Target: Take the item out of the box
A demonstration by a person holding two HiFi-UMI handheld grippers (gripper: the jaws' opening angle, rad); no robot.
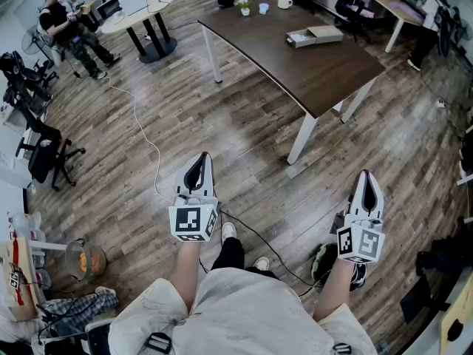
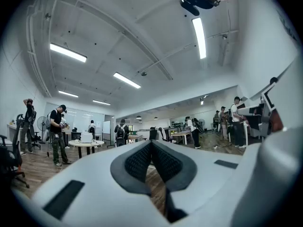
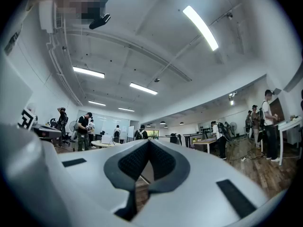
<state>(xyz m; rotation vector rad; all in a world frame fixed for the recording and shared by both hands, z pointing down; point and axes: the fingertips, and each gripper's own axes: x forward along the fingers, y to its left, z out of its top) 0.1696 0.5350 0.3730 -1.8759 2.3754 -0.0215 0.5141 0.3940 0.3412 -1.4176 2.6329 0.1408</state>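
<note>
A flat cardboard box (image 1: 315, 35), partly slid open, lies on the far side of a dark brown table (image 1: 295, 58), well ahead of both grippers. What is inside it I cannot make out. My left gripper (image 1: 198, 158) is held out over the wooden floor, jaws closed tip to tip with nothing between them (image 2: 151, 143). To its right, my right gripper (image 1: 366, 174) is also shut and empty (image 3: 149, 142). Both gripper views look level across the room, and the box shows in neither of them.
Two cups (image 1: 284, 2) and a small plant (image 1: 244, 7) stand at the table's far end. A round white table (image 1: 140, 9) and a person (image 1: 70, 28) are at the upper left. Office chairs (image 1: 44, 150) line the left side. A cable (image 1: 148, 143) runs over the floor.
</note>
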